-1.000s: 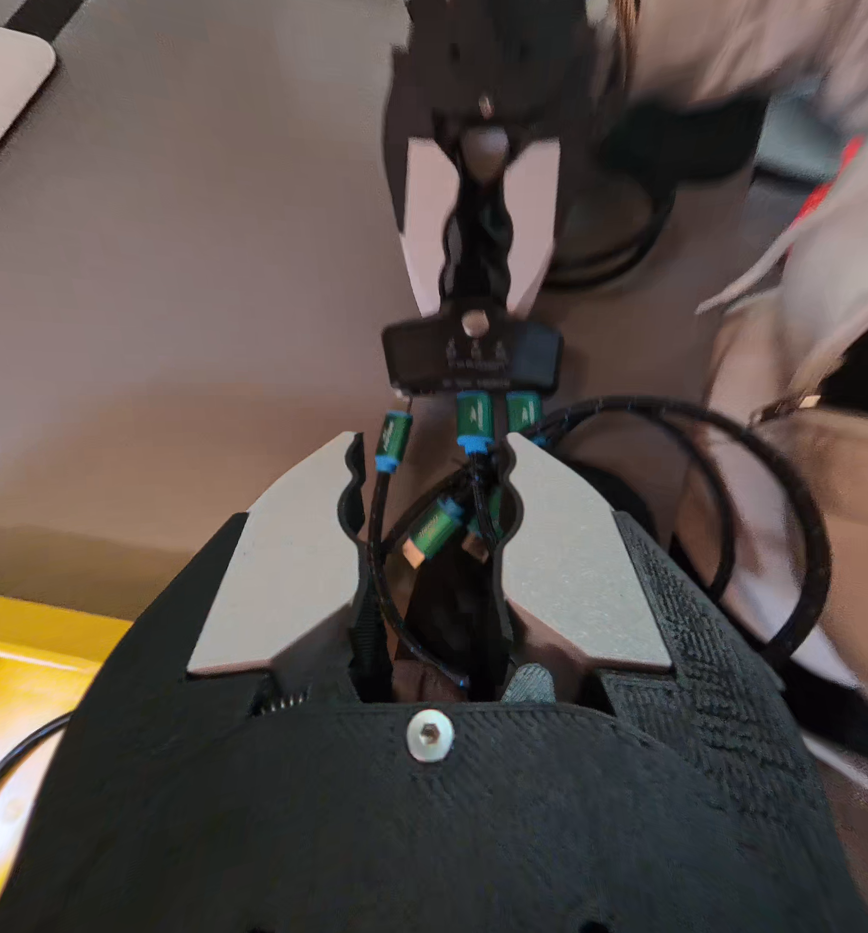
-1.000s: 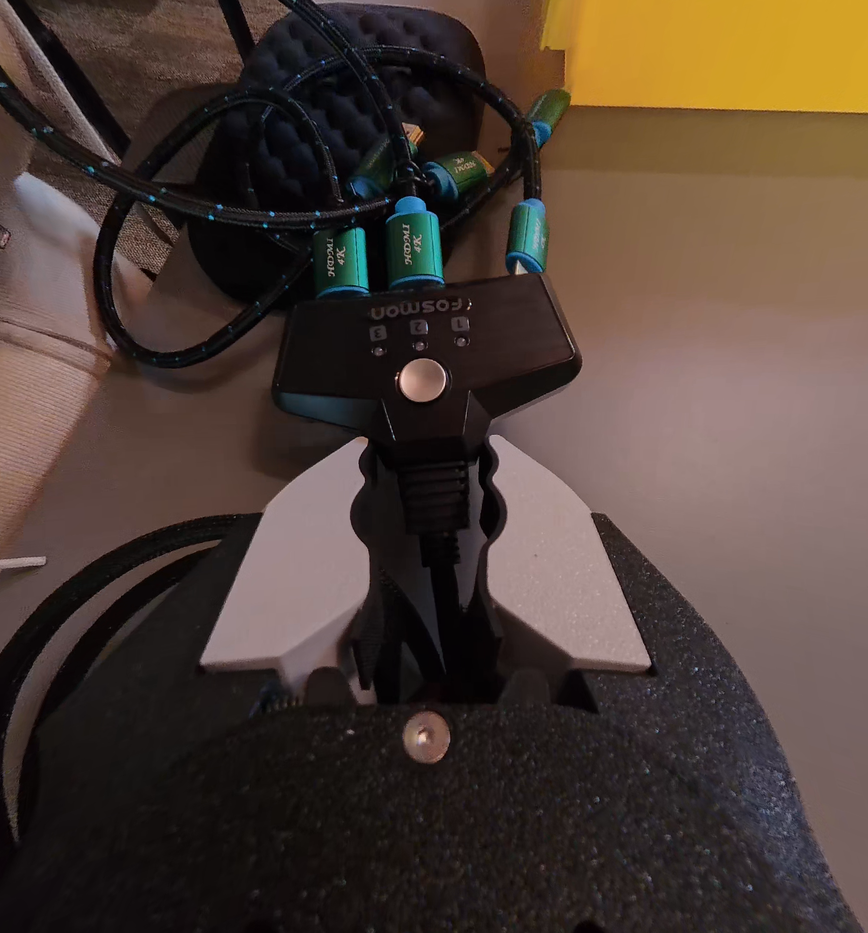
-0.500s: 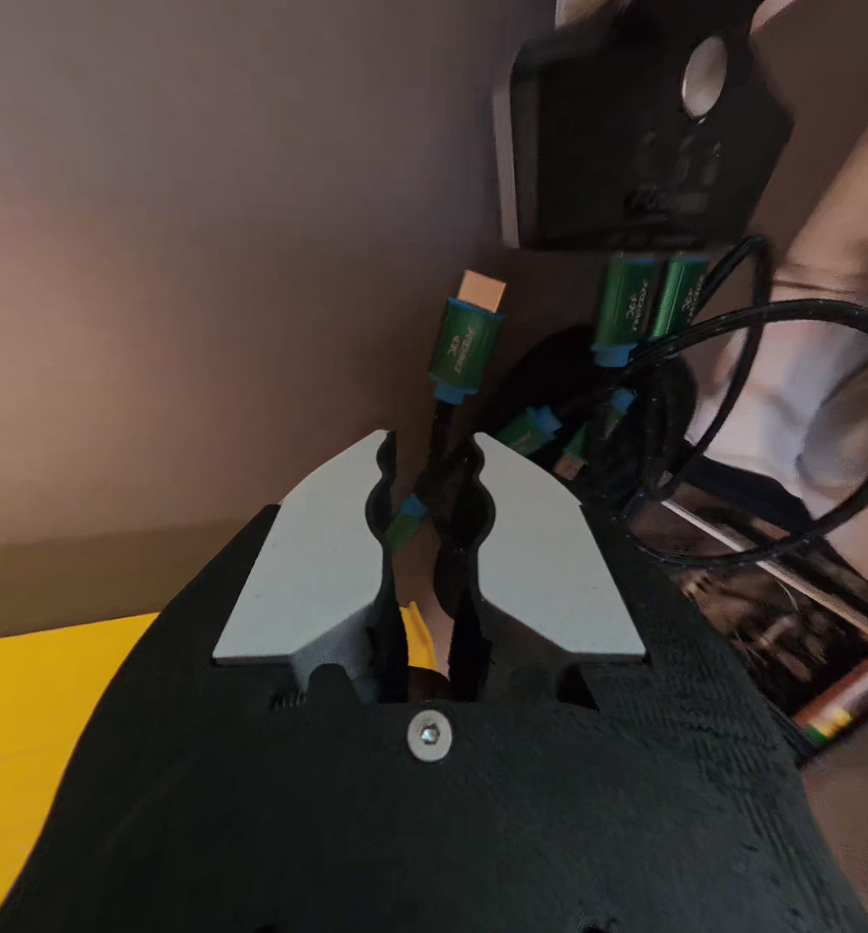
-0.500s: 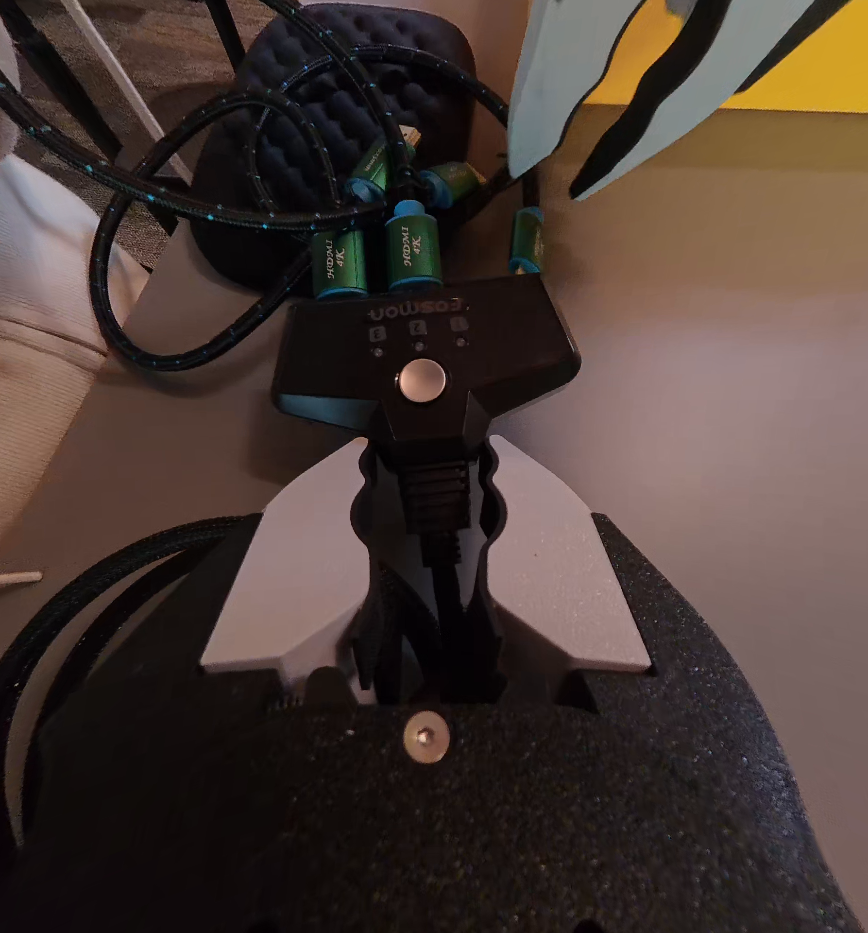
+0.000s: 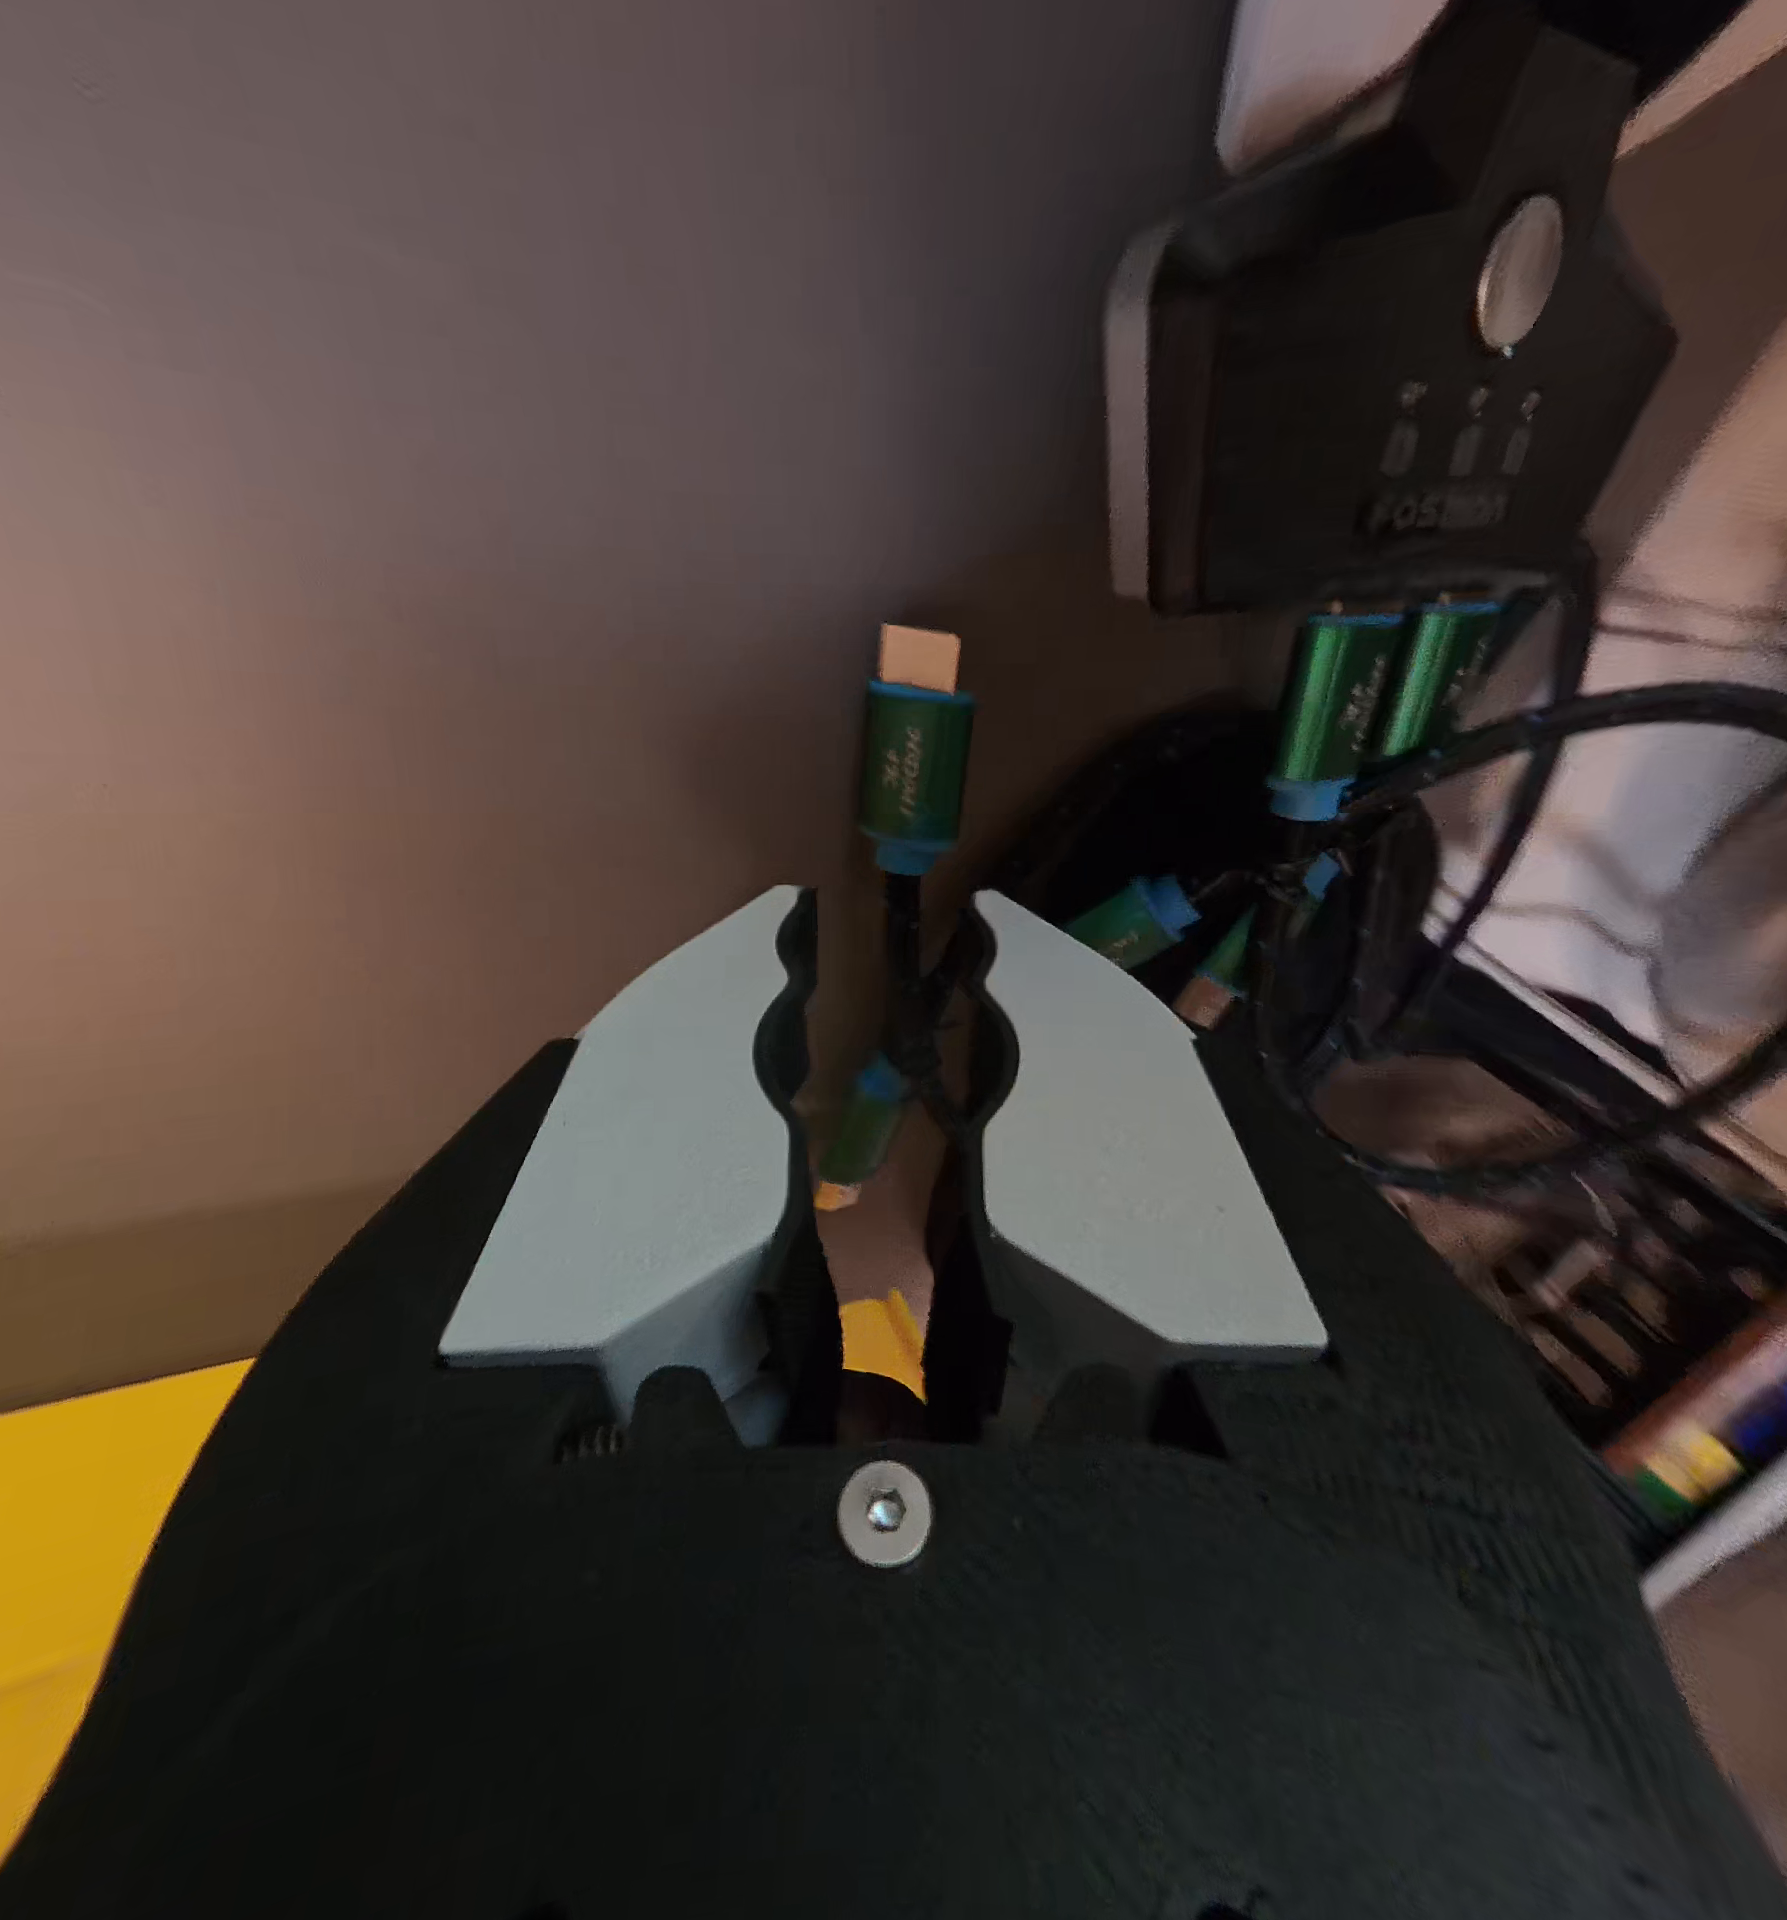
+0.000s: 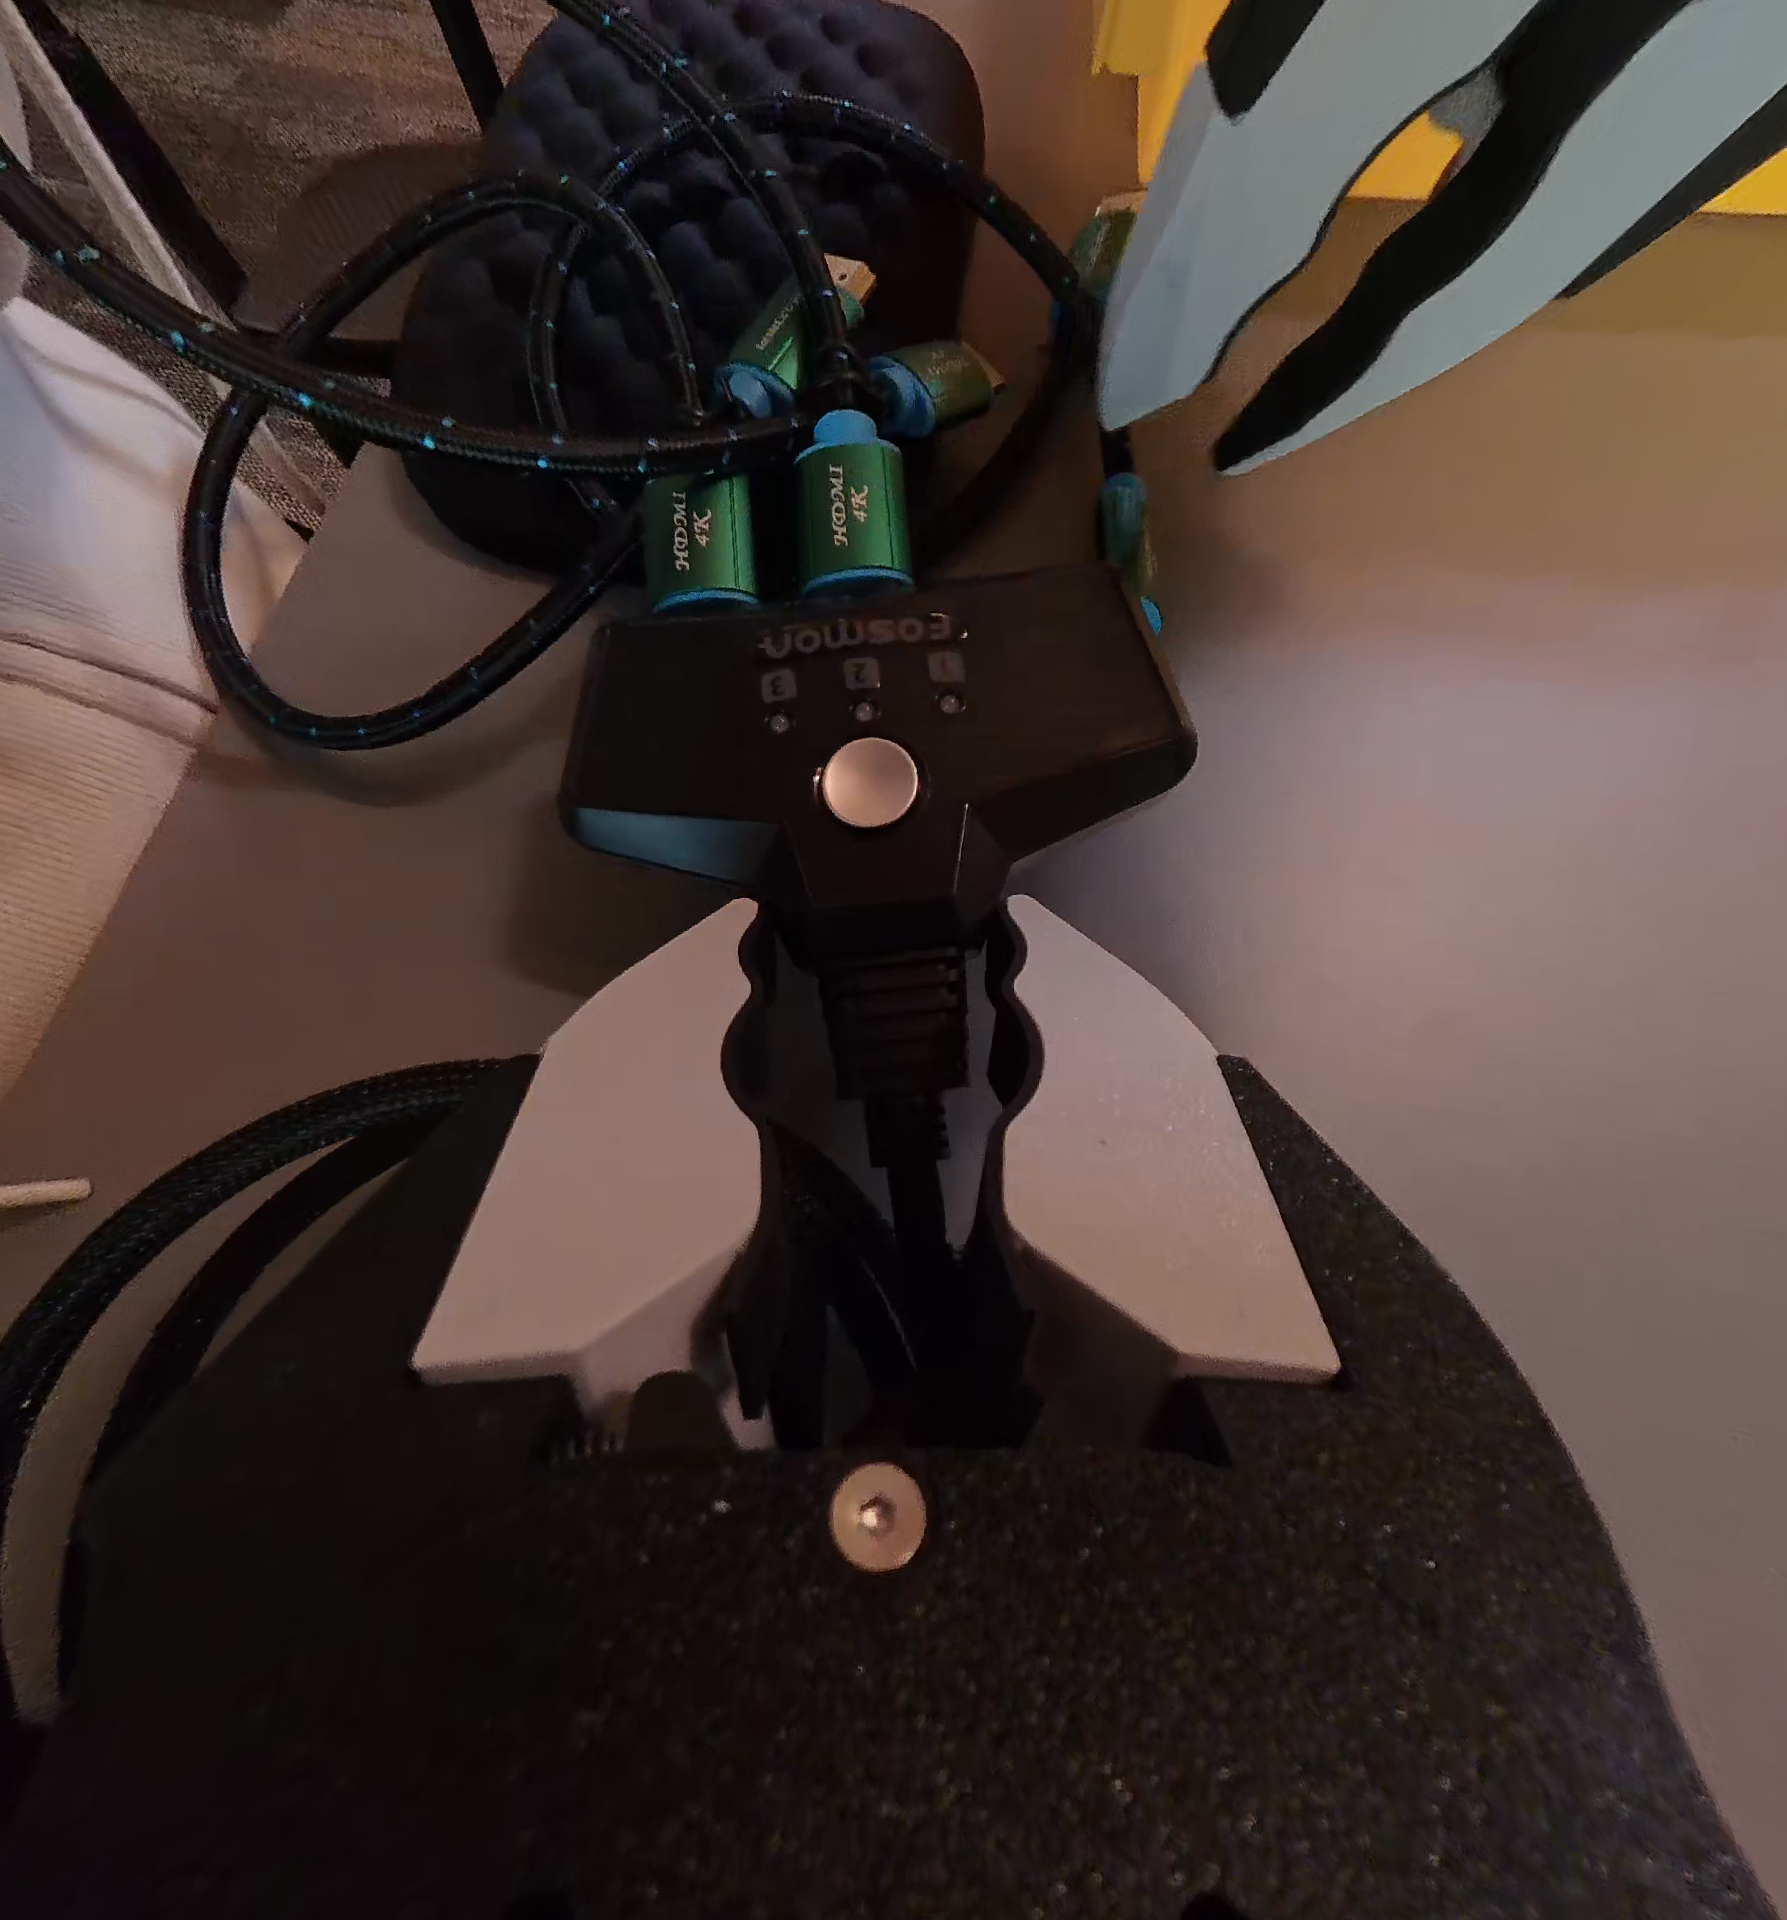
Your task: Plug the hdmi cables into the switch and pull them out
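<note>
My right gripper [image 6: 878,914] is shut on the ribbed tail of the black HDMI switch [image 6: 868,707] and holds it on the grey table. Two green plugs [image 6: 702,540] [image 6: 853,520] sit in its ports. My left gripper [image 5: 894,914] is shut on the braided cable just below a third green plug [image 5: 915,769]. That plug is out of the switch [image 5: 1388,395], its gold tip bare and pointing up. The left gripper's fingers [image 6: 1211,260] show at the upper right of the right wrist view, with the plug [image 6: 1128,540] below them.
Loose green plugs [image 6: 946,379] and tangled black cables [image 6: 349,405] lie over a black foam pad [image 6: 660,208]. A yellow box [image 6: 1782,187] stands at the table's far side. A person's light clothing [image 6: 37,727] is at the left. Bare table [image 6: 1491,935] lies to the right.
My left gripper has shut on one cable and drawn its plug out of the switch, then lifted and tilted away. The right gripper and switch have held still.
</note>
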{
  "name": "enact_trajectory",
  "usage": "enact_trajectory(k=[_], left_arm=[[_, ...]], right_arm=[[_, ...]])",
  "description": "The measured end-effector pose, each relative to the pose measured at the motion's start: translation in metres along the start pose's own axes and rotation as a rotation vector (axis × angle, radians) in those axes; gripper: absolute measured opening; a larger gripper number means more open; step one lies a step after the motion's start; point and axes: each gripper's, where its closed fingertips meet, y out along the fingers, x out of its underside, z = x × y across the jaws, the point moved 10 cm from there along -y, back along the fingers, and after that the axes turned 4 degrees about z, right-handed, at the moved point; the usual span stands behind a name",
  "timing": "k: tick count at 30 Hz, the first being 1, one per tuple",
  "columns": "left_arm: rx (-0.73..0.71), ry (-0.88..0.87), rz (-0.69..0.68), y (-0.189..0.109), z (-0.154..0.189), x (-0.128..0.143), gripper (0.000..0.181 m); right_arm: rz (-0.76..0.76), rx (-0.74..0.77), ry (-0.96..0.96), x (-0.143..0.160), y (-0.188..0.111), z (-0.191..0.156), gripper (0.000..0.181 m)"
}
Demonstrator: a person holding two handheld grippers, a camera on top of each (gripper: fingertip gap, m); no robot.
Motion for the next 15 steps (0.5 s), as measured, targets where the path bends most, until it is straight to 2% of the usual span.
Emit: enact_trajectory(k=[2, 5, 7, 10, 12, 15], left_arm=[[-0.076, 0.016, 0.042, 0.000, 0.005, 0.000, 0.026], [-0.156, 0.052, -0.003, 0.012, 0.014, 0.009, 0.027], [-0.184, 0.040, -0.051, 0.018, 0.017, 0.012, 0.027], [-0.192, 0.017, -0.037, 0.019, 0.018, 0.011, 0.024], [-0.211, 0.024, -0.051, 0.022, 0.020, 0.011, 0.009], [-0.338, 0.086, -0.003, 0.019, 0.031, 0.012, 0.007]], right_arm=[[-0.022, -0.010, -0.001, 0.002, -0.005, 0.000, 0.040], [-0.048, -0.048, 0.000, 0.007, -0.016, -0.001, 0.038], [-0.037, -0.047, 0.015, 0.011, -0.017, -0.002, 0.038], [-0.049, -0.050, 0.014, 0.012, -0.014, -0.002, 0.038], [-0.050, -0.045, 0.019, 0.013, -0.015, -0.002, 0.038], [-0.071, -0.002, 0.018, 0.017, -0.017, 0.002, 0.038]])
